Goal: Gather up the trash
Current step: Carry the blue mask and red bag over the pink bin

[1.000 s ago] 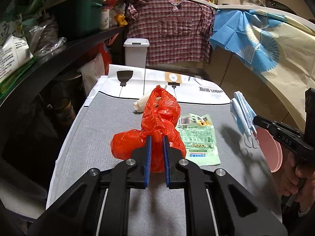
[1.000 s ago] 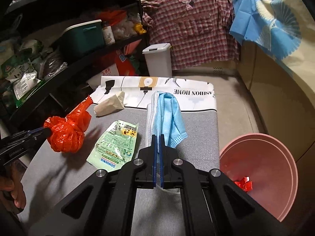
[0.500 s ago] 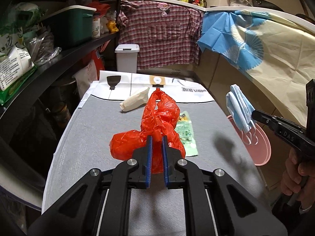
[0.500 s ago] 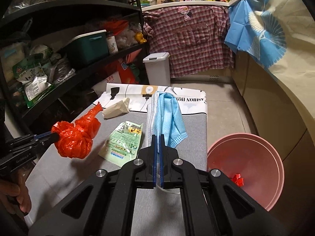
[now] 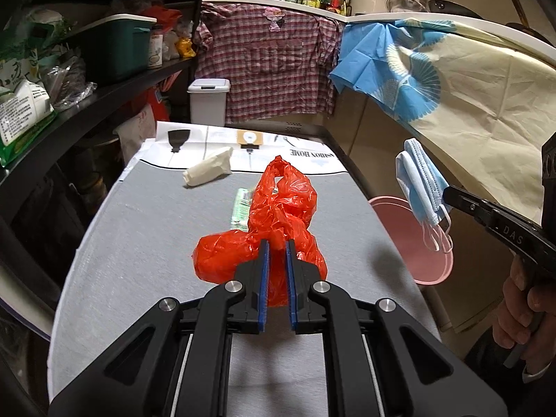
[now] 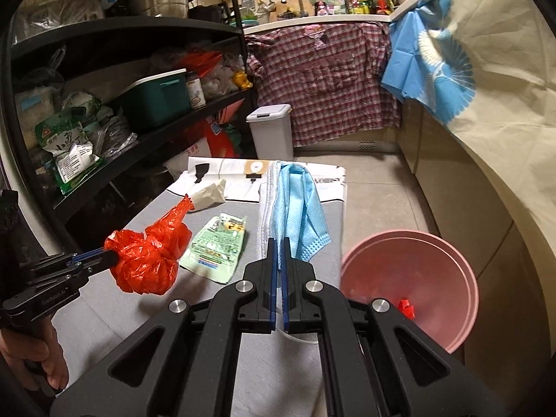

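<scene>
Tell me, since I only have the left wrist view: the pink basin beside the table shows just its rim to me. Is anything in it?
Observer: Yes. The right wrist view looks into the pink basin and shows a small red scrap near its bottom.
Operator: The green packet is mostly hidden behind the red bag for me. Is it held?
Observer: No. The green packet lies flat on the grey table cover, while the red plastic bag hangs clear of it in the left tongs.
Operator: What do the right tongs grip?
Observer: The right tongs are shut on the blue face masks, pinched at their lower edge.
</scene>
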The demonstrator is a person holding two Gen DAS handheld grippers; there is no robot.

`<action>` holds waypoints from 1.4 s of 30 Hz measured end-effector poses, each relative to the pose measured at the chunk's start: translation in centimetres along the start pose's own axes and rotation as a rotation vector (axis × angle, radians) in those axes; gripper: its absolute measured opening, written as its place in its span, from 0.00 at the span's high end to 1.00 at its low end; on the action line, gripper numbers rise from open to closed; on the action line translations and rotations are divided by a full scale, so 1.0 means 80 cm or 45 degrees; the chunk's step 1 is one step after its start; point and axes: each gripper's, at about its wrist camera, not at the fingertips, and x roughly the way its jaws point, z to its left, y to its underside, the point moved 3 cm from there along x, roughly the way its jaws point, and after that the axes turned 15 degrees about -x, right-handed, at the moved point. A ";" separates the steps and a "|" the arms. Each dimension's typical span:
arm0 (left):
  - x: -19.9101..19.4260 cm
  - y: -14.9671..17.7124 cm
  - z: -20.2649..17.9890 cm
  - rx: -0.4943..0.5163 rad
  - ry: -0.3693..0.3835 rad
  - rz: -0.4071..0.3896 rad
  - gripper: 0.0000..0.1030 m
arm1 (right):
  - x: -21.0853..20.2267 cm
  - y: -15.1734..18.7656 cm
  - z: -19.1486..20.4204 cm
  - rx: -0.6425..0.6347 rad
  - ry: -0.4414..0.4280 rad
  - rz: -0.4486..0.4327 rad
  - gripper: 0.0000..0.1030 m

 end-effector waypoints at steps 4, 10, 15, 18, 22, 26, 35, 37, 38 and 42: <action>0.000 0.010 -0.019 0.021 0.024 0.007 0.91 | -0.016 0.006 -0.019 0.036 0.034 -0.014 0.98; 0.003 0.026 -0.041 0.047 0.057 0.027 0.91 | -0.032 0.017 -0.051 0.080 0.115 -0.016 0.98; 0.005 0.034 -0.059 0.064 0.080 0.035 0.92 | -0.039 0.025 -0.086 0.152 0.174 -0.018 0.98; 0.006 0.036 -0.069 0.078 0.094 0.039 0.92 | -0.038 0.030 -0.102 0.183 0.207 -0.015 0.98; 0.008 0.034 -0.083 0.093 0.119 0.045 0.92 | -0.034 0.034 -0.122 0.224 0.232 -0.010 0.98; 0.014 0.027 -0.103 0.130 0.139 0.042 0.92 | -0.032 0.035 -0.142 0.259 0.264 -0.014 0.98; 0.047 0.013 -0.155 0.157 0.218 0.056 0.92 | -0.024 0.050 -0.187 0.355 0.333 0.006 0.98; 0.055 0.010 -0.171 0.171 0.240 0.059 0.92 | -0.021 0.053 -0.196 0.378 0.347 0.011 0.98; 0.060 0.010 -0.178 0.179 0.249 0.062 0.92 | -0.020 0.054 -0.200 0.387 0.352 0.013 0.98; 0.078 0.011 -0.207 0.218 0.284 0.074 0.92 | -0.013 0.059 -0.212 0.415 0.372 0.023 0.98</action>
